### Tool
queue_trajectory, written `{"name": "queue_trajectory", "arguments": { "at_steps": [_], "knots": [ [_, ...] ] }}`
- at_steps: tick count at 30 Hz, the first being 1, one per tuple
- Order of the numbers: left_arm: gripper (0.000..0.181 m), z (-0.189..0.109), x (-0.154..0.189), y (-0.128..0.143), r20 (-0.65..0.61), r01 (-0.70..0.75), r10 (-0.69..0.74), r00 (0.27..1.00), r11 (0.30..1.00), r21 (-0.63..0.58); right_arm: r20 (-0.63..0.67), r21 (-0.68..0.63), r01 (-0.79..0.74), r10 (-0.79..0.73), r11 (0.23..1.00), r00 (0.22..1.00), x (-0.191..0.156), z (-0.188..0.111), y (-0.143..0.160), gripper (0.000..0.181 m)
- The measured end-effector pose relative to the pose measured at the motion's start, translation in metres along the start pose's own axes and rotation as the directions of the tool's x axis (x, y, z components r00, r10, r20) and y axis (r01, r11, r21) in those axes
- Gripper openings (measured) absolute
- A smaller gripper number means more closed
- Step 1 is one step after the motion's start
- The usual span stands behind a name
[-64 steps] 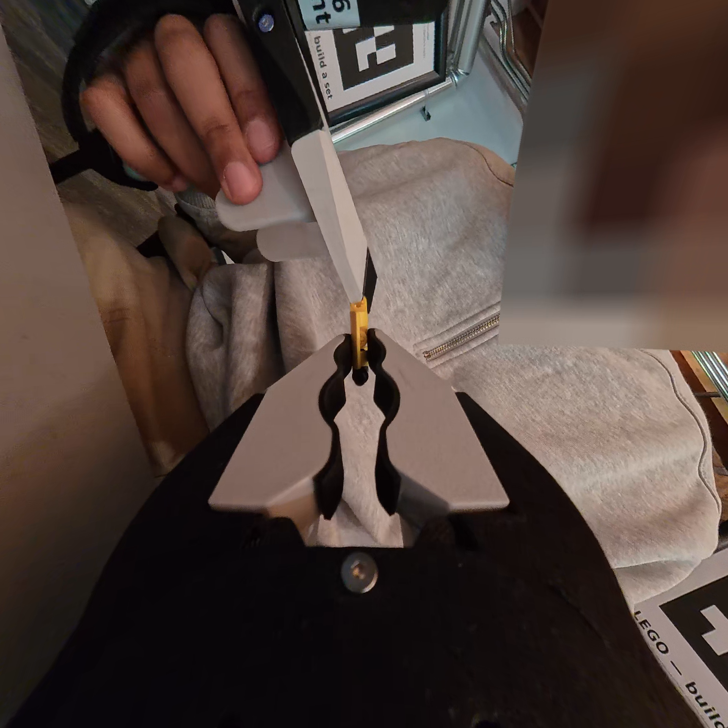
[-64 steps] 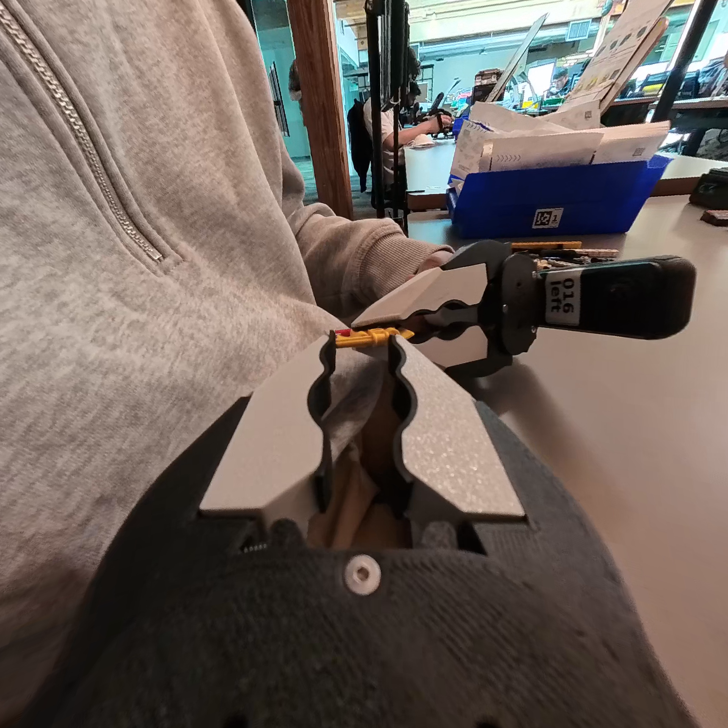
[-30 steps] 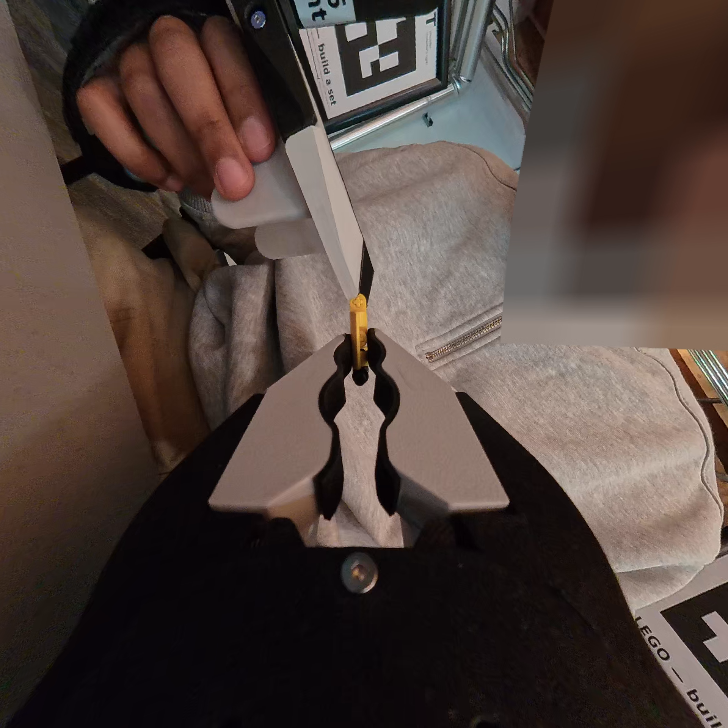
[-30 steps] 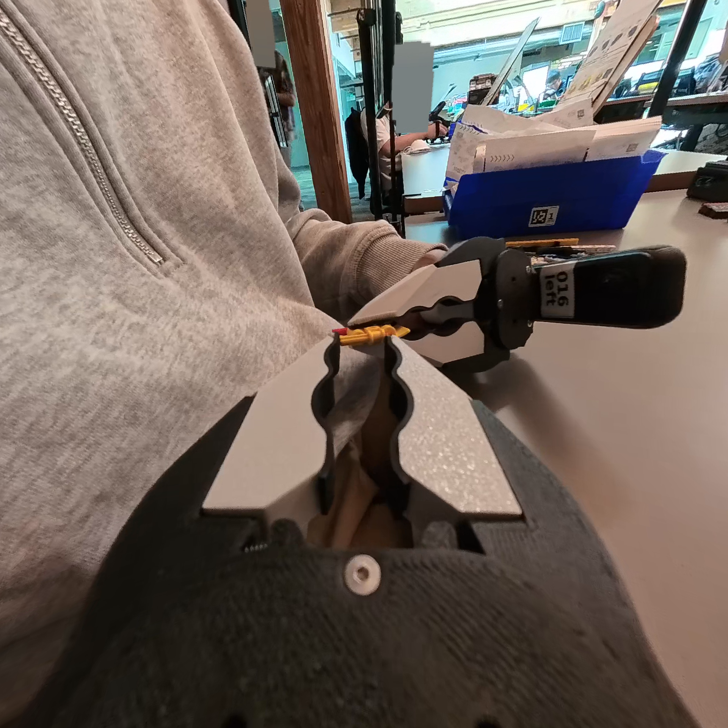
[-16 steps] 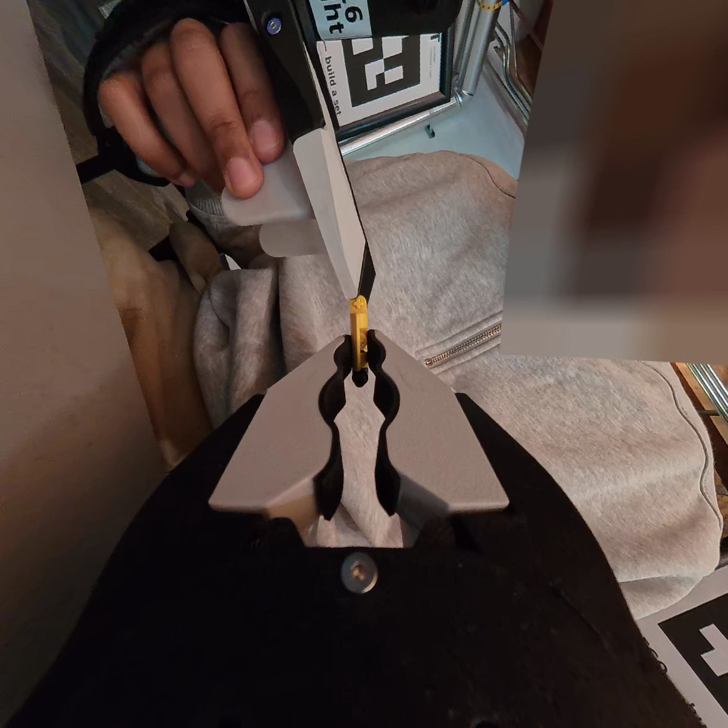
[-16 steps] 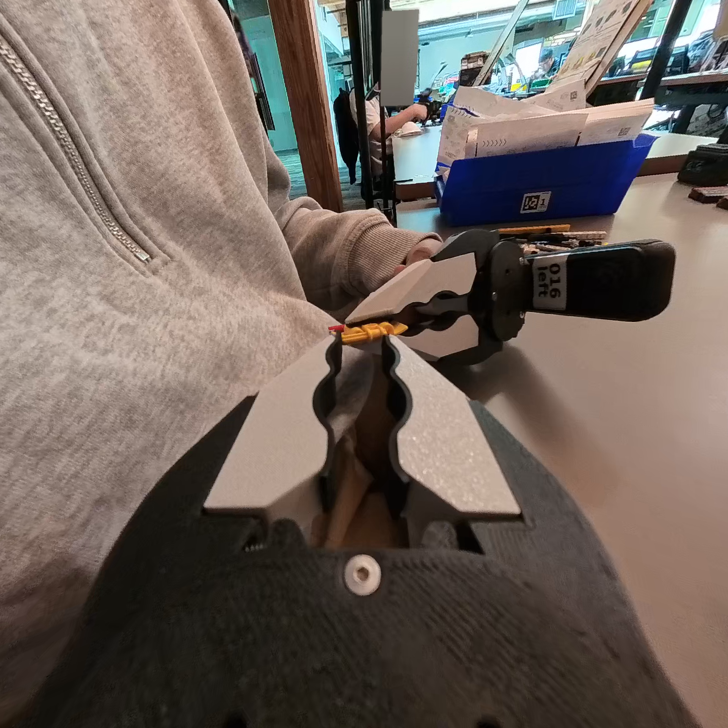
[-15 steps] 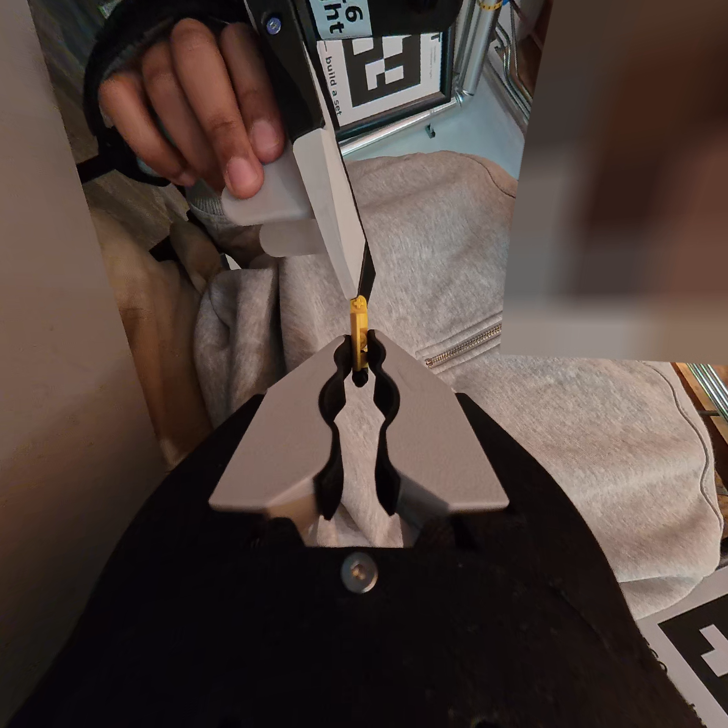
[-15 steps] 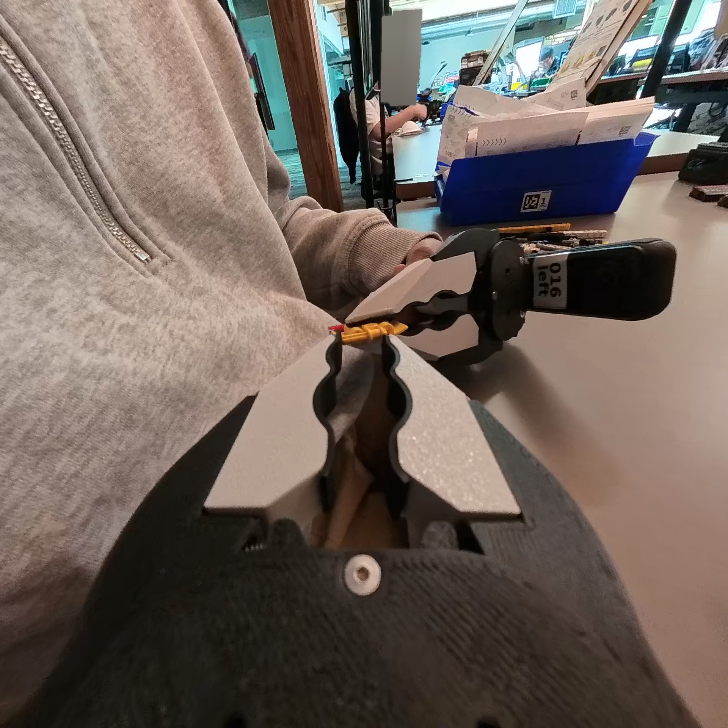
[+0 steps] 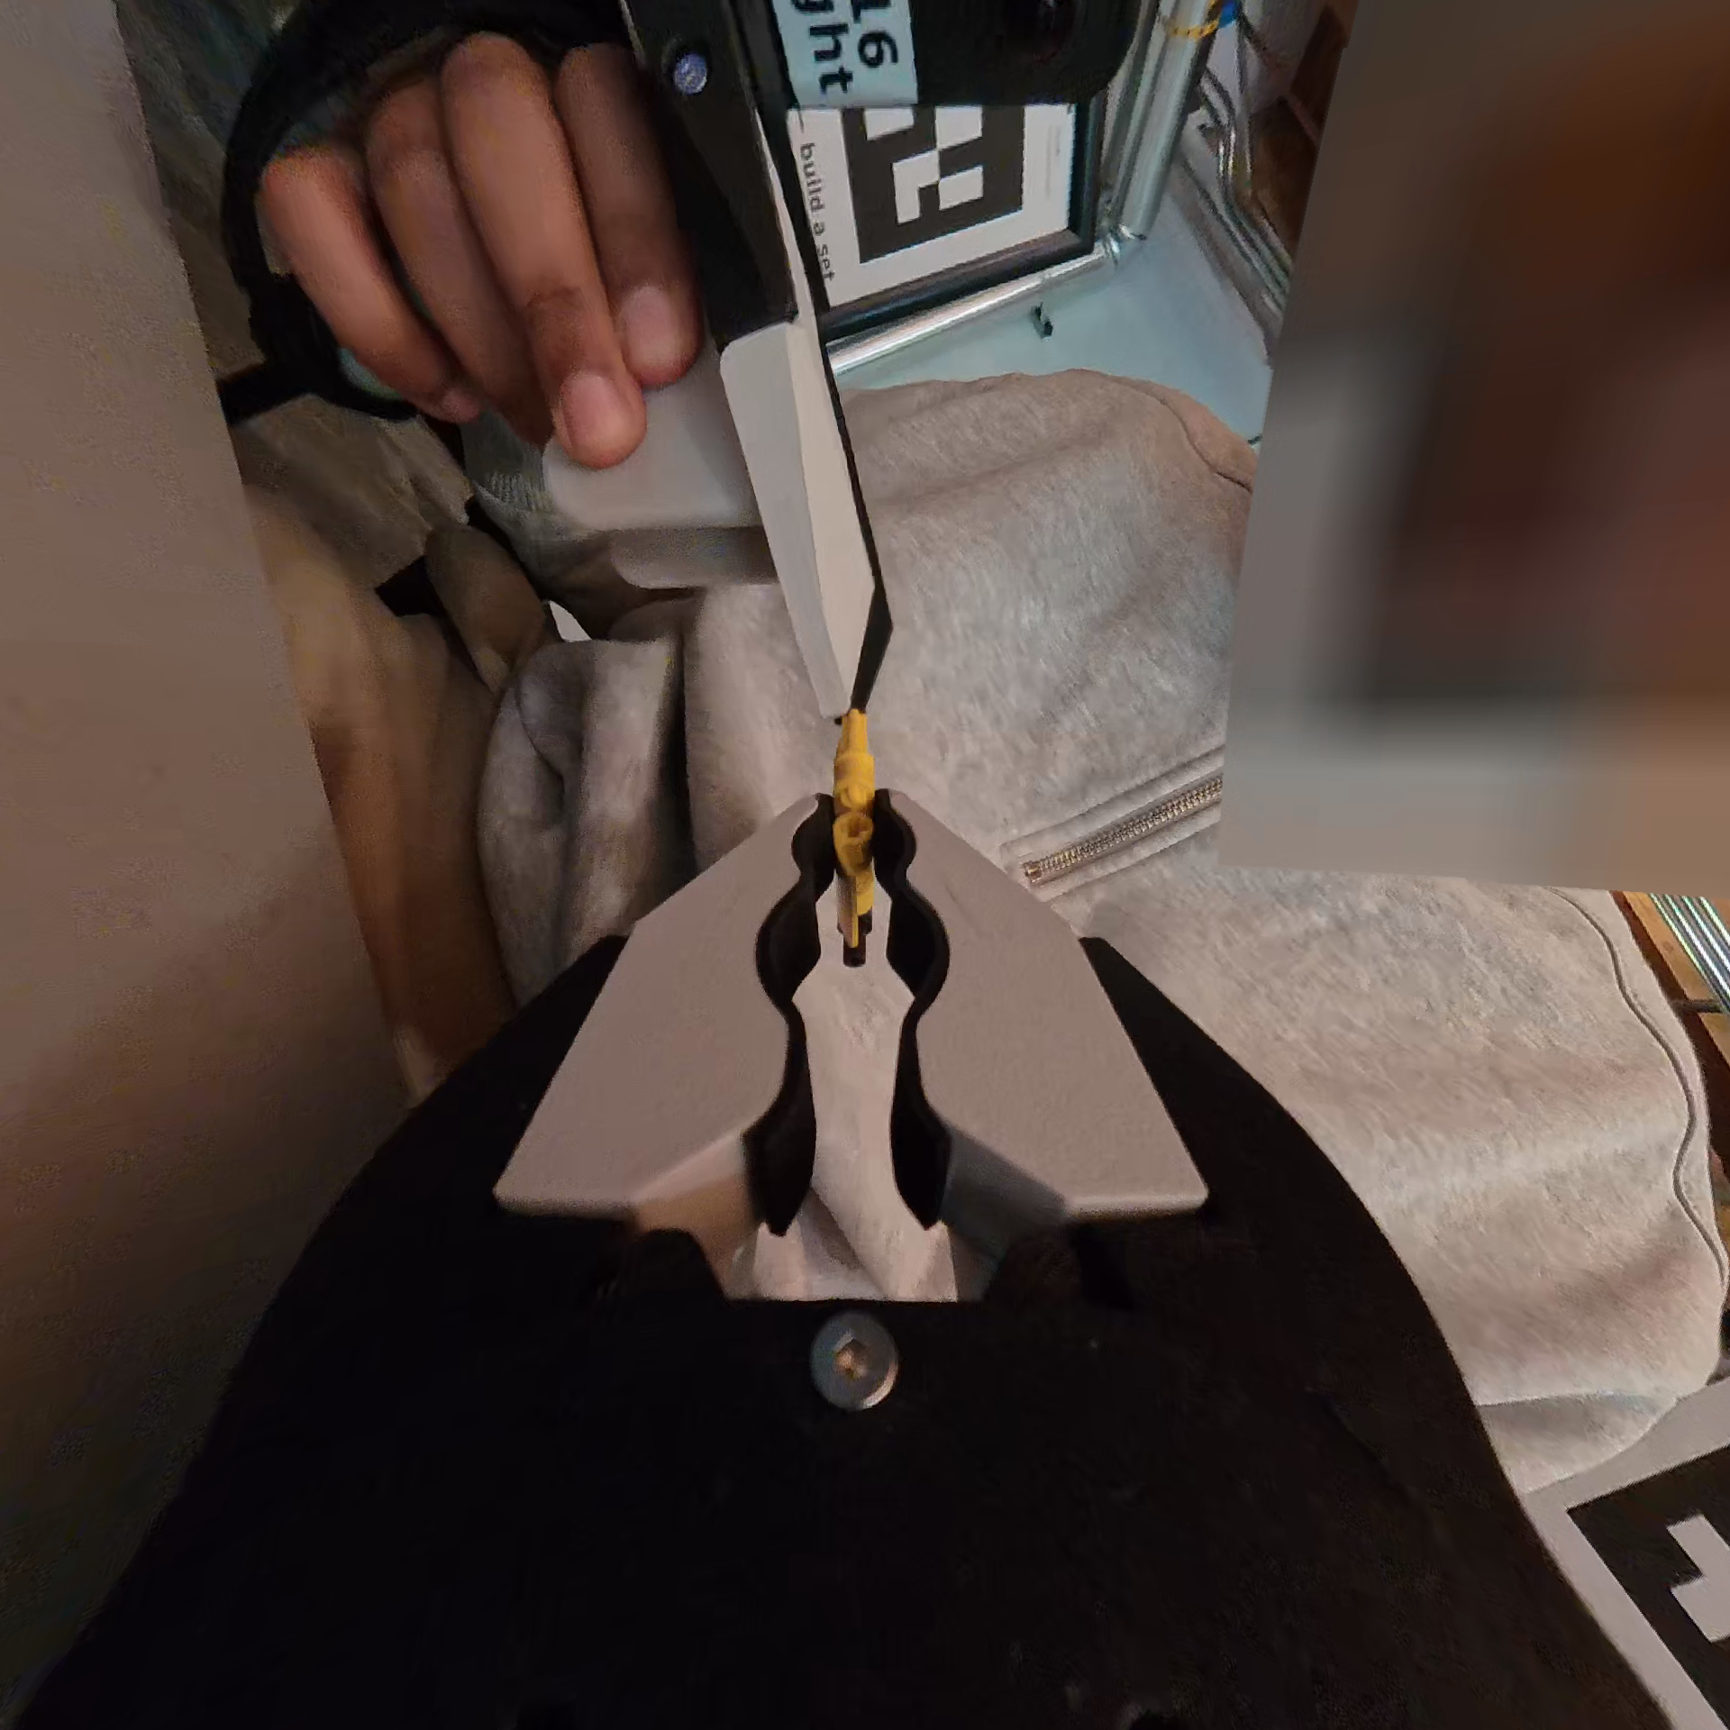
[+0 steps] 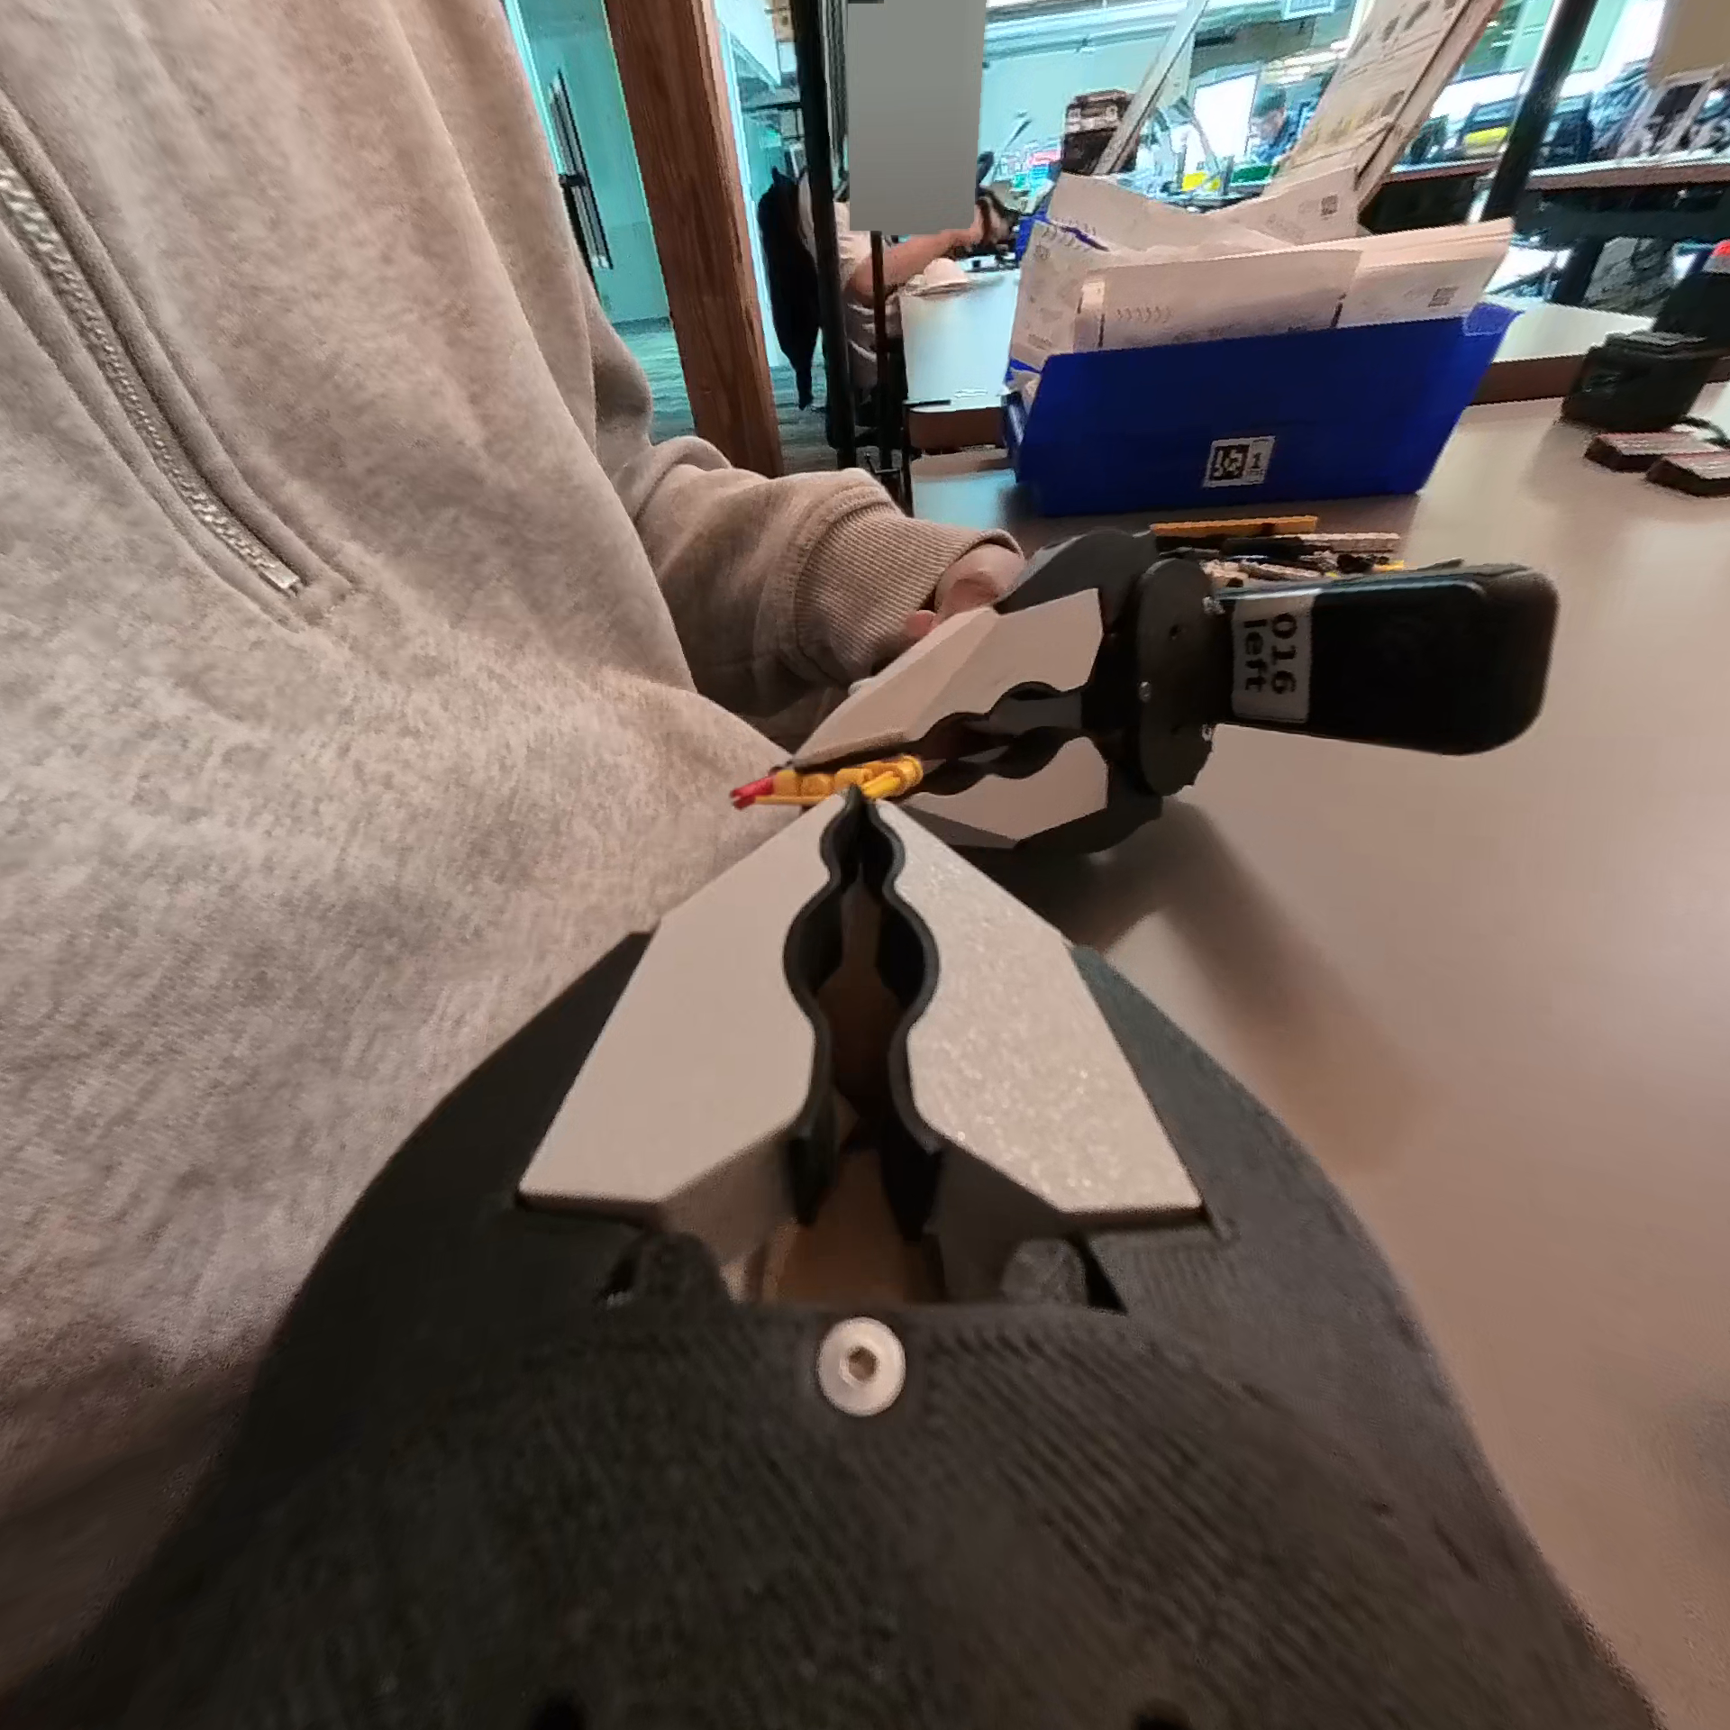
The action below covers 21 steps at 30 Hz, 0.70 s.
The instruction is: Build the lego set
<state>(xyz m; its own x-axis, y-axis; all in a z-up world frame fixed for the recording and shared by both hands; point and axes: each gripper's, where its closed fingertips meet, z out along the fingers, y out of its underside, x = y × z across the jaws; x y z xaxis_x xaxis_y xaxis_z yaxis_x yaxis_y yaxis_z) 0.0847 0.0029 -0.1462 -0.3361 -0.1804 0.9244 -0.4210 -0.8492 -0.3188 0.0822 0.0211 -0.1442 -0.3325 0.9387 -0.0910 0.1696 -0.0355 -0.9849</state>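
A small yellow lego piece (image 9: 854, 833) with a red end (image 10: 749, 794) is held in the air in front of a person's grey hoodie. My left gripper (image 9: 854, 814) is shut on it; the gripper also shows in the right wrist view (image 10: 899, 772), lying level above the table. My right gripper (image 10: 854, 800) is shut, its tips pinching the near edge of the yellow piece (image 10: 843, 779). In the left wrist view the right gripper (image 9: 845, 711) comes down from above onto the piece's far end, held by a hand (image 9: 524, 262).
A grey table (image 10: 1404, 1030) spreads to the right. On it lie loose lego parts (image 10: 1273, 552) and a blue bin (image 10: 1245, 412) of paper bags. A marker sheet (image 9: 1666, 1591) lies at the lower right. The hoodie (image 10: 328, 749) fills the left. The grippers are tip to tip, or close to it.
My right gripper has closed from open onto the yellow piece. The left gripper keeps its hold; both have shifted only slightly.
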Motion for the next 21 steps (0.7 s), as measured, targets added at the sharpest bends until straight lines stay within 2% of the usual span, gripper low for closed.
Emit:
{"name": "queue_trajectory", "arguments": {
  "at_steps": [8,10,12,14,16,19,21],
  "knots": [
    [0.004,-0.004,0.000,-0.005,0.010,-0.015,0.015,1.000,0.999,0.031,-0.016,0.055,-0.057,0.058,0.997,0.998,0.008,-0.003,-0.004,0.000],
    [0.004,-0.004,0.000,-0.008,0.018,-0.027,0.026,0.999,0.999,0.044,-0.030,0.090,-0.081,0.084,0.993,0.996,0.014,-0.007,-0.007,0.006],
    [0.005,-0.008,-0.003,-0.020,0.040,-0.049,0.045,0.998,0.992,0.116,-0.057,0.133,-0.105,0.113,0.986,0.992,0.022,-0.012,-0.012,0.019],
    [0.004,-0.021,-0.009,-0.043,0.090,-0.063,0.041,0.995,0.964,0.258,-0.131,0.183,-0.128,0.153,0.975,0.980,0.037,-0.018,-0.017,0.034],
    [0.004,-0.035,-0.017,-0.058,0.170,-0.092,0.032,0.985,0.928,0.362,-0.235,0.197,-0.116,0.162,0.973,0.958,0.052,-0.023,-0.018,0.037],
    [0.005,-0.040,-0.030,-0.058,0.348,-0.191,0.073,0.935,0.928,0.319,-0.341,0.160,-0.063,0.115,0.985,0.933,0.063,-0.026,-0.014,0.036],
    [0.004,-0.030,-0.025,-0.050,0.326,-0.194,0.104,0.940,0.947,0.256,-0.337,0.140,-0.046,0.091,0.989,0.937,0.061,-0.024,-0.013,0.037]
  ]
}}
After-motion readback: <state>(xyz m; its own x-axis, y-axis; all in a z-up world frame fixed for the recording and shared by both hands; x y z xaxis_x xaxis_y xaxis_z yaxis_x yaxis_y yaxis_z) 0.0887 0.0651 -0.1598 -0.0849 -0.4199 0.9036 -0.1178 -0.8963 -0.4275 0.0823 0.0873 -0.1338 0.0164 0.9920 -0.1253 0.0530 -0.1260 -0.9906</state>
